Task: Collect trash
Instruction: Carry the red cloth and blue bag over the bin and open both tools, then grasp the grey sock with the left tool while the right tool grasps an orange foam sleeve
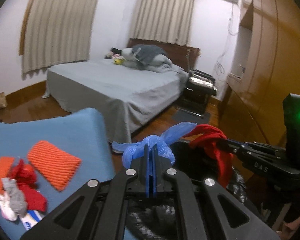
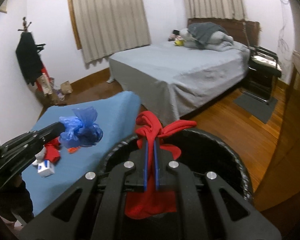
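My left gripper (image 1: 150,147) is shut on a crumpled blue plastic bag (image 1: 160,142), held in the air past the edge of the blue table (image 1: 70,132). In the right wrist view the same blue plastic bag (image 2: 80,128) hangs over the blue table (image 2: 86,176). My right gripper (image 2: 151,141) is shut on a red cloth (image 2: 150,128), which dangles over the open mouth of a black bin (image 2: 236,152). In the left wrist view the red cloth (image 1: 212,140) hangs from the right gripper (image 1: 222,140) above the black bin (image 1: 182,150).
On the blue table lie orange ribbed cloths (image 1: 54,158), a red and grey heap of rags (image 1: 24,188) and a small white and blue box (image 2: 46,168). Beyond stand a grey bed (image 1: 114,84), a black chair (image 1: 202,88), wooden cupboards (image 1: 270,64) and a coat stand (image 2: 30,56).
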A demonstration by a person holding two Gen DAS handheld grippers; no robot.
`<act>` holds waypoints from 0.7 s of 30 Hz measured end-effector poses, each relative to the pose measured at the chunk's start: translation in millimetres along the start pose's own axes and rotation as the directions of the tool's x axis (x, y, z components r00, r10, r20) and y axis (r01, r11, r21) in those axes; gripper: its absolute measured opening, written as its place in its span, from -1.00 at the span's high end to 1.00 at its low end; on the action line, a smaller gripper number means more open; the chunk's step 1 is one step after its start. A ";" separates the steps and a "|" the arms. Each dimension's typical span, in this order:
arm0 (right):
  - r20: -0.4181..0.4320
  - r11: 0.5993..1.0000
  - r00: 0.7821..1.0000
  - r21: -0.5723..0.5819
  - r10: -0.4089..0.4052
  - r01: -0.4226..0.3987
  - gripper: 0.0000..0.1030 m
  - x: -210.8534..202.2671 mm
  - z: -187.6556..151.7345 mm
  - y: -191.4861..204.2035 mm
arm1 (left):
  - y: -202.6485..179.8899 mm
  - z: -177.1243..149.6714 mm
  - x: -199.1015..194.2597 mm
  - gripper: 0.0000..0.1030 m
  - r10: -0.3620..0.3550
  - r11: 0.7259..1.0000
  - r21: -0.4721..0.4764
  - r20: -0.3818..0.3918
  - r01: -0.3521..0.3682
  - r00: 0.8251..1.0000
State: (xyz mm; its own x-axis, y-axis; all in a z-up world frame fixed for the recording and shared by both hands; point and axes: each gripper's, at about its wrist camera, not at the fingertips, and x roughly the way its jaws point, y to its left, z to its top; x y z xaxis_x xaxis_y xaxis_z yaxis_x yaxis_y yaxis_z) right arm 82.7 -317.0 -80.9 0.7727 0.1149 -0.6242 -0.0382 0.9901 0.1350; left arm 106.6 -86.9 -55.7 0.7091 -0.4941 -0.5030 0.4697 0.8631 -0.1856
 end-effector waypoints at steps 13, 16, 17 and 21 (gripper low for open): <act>0.029 0.996 0.996 0.027 -0.081 0.081 -0.52 2.2 -11.7 -13.6 | 6.3 -19.1 2.6 0.06 0.046 0.999 0.004 -0.049 -0.045 0.998; 0.062 0.998 0.996 0.013 -0.058 0.057 -0.79 3.2 -8.1 2.1 | 29.2 -19.7 -9.1 -0.11 0.124 0.992 -0.017 -0.033 -0.125 0.992; 0.064 0.999 0.997 0.009 -0.045 0.045 -0.80 5.4 -5.6 6.3 | 39.6 -21.5 -17.7 -0.16 0.167 0.985 -0.030 -0.024 -0.168 0.986; 0.063 0.999 0.998 -0.023 0.025 -0.024 -0.83 18.2 3.1 33.7 | 71.1 -28.4 -41.8 -0.20 0.289 0.955 -0.062 -0.008 -0.289 0.957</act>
State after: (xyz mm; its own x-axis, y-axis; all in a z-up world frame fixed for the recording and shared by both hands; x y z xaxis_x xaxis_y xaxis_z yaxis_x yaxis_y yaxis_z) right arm 97.5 -281.9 -85.3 0.8102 0.1345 -0.5706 -0.0713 0.9887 0.1319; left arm 95.4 -1.9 -71.8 0.8101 -0.2230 -0.5423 0.2116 0.9737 -0.0842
